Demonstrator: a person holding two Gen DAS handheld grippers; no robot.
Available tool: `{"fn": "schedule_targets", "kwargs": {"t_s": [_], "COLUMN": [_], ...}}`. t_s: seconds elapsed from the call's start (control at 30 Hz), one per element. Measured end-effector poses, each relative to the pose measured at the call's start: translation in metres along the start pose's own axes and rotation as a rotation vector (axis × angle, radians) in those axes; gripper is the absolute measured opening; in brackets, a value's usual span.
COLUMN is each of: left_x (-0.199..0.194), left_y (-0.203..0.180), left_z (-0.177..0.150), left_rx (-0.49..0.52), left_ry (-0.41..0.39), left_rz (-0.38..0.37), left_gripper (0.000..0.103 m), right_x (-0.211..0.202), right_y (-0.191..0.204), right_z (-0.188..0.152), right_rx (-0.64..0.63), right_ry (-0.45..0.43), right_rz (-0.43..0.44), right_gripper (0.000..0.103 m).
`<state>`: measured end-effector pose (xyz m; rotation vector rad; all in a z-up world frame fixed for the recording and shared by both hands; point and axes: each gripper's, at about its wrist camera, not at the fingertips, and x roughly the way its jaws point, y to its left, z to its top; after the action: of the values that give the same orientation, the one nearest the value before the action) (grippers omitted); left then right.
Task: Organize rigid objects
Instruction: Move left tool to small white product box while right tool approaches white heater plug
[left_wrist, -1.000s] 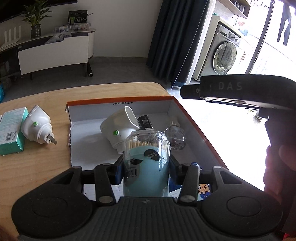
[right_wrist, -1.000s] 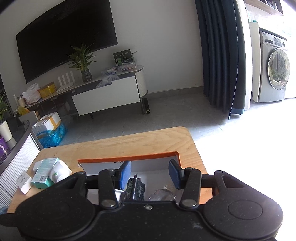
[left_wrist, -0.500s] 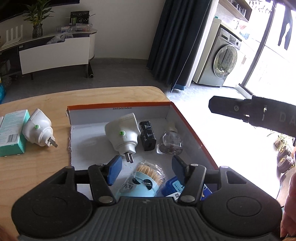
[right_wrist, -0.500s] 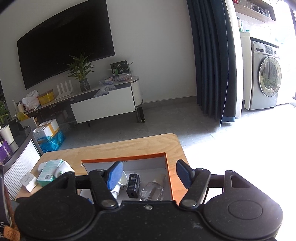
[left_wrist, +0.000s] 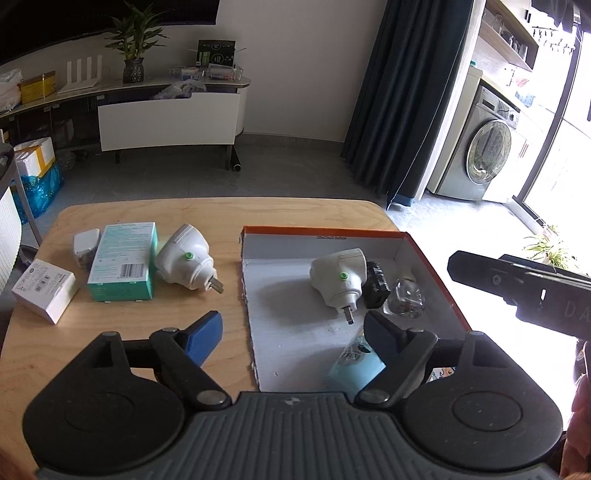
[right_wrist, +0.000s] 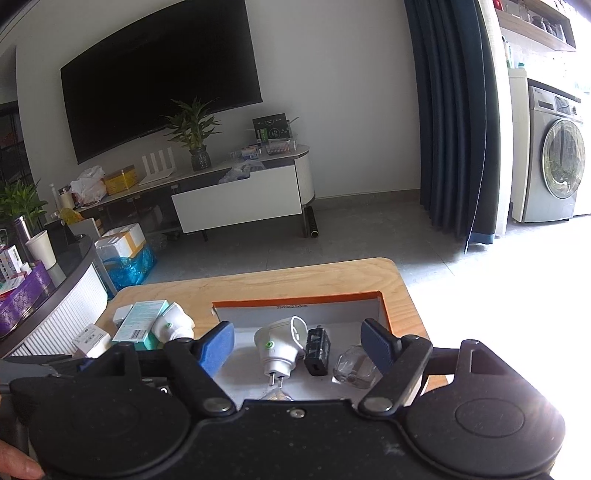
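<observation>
An orange-rimmed white box (left_wrist: 325, 229) sits on the wooden table. Inside lie a white plug-in device (left_wrist: 338, 278), a black adapter (left_wrist: 375, 290), a clear glass bottle (left_wrist: 404, 301) and a light-blue toothpick jar (left_wrist: 354, 363) on its side. My left gripper (left_wrist: 293, 332) is open and empty, above the box's near left edge. My right gripper (right_wrist: 297, 341) is open and empty, high above the box (right_wrist: 299, 301). Left of the box lie a second white plug-in device (left_wrist: 184, 258), a teal carton (left_wrist: 123, 260) and a white box (left_wrist: 44, 290).
A small white charger (left_wrist: 85, 243) lies behind the teal carton. The right gripper's black body (left_wrist: 524, 290) hangs beside the box's right wall. The table's right edge drops to the floor; a TV cabinet (right_wrist: 236, 199) and washing machine (right_wrist: 554, 166) stand beyond.
My left gripper let go of the toothpick jar inside the box, opened wide and pulled back and left. My right gripper rose and opened a little wider.
</observation>
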<state>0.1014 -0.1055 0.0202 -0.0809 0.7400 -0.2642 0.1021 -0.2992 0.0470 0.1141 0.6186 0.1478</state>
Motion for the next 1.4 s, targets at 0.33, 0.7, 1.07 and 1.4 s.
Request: {"fn": "schedule_targets", "kwargs": {"t_s": [0.33,0.7,1.07,1.4], "left_x": [-0.022,-0.037,-0.036,-0.03], "left_y": [0.043,0.082,0.108,0.131], "left_z": [-0.006,-0.007,-0.009,-0.01], "left_rx": [-0.052,-0.092,-0.081,-0.088], "left_ry": [-0.022,-0.037,-0.024,-0.015], "left_rz": [0.095,0.159,0.194,0.213], "left_gripper": [0.095,0.096,0.099,0.099], "right_x": [0.009,0.023,0.034,0.048], "right_y": [0.047,0.085,0.111,0.127], "right_z": [-0.009,-0.015,-0.017,-0.02], "right_rx": [-0.051,-0.11,-0.152,-0.184], "right_ry": [0.053,0.094,0.116,0.143], "right_rz": [0.078,0.142,0.175,0.188], "right_gripper": [0.09,0.091,0.091,0.091]}}
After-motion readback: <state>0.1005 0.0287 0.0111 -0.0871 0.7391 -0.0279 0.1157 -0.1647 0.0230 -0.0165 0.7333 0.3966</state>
